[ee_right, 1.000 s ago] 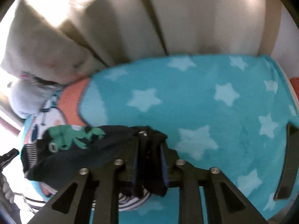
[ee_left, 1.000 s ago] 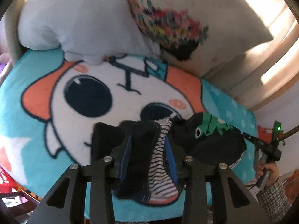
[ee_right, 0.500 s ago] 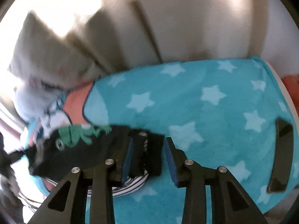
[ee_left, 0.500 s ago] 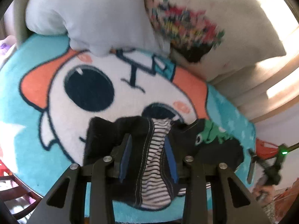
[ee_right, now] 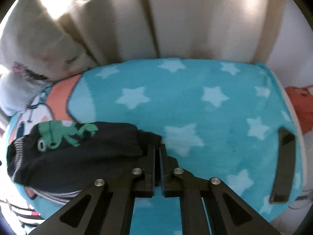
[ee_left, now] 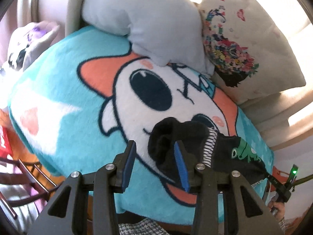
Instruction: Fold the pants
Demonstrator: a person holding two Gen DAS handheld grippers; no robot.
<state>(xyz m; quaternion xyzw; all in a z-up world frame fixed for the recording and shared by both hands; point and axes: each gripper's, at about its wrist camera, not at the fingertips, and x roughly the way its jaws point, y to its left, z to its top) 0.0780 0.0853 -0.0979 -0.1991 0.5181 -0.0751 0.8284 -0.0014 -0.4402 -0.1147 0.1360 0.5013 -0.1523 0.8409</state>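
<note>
Small dark pants [ee_left: 183,137] with a striped lining and a green frog print lie bunched on a cartoon blanket [ee_left: 78,117]. My left gripper [ee_left: 154,152] is open, its right finger against the pants' left end, nothing between the jaws. In the right wrist view the pants [ee_right: 82,148] lie folded at lower left. My right gripper [ee_right: 157,148] is shut and empty, its tips just at the pants' right end on the star-patterned blanket [ee_right: 195,101].
A grey pillow [ee_left: 148,19] and a floral cream cushion [ee_left: 244,45] lean at the sofa back. A black strap [ee_right: 283,166] lies on the blanket's right edge. An orange item [ee_right: 301,105] sits beyond it. The blanket's front edge drops off near me.
My left gripper opened, let go of the pants and slid left. My right gripper let go of the pants' end, drew back and shut empty. The pants now rest on the blanket.
</note>
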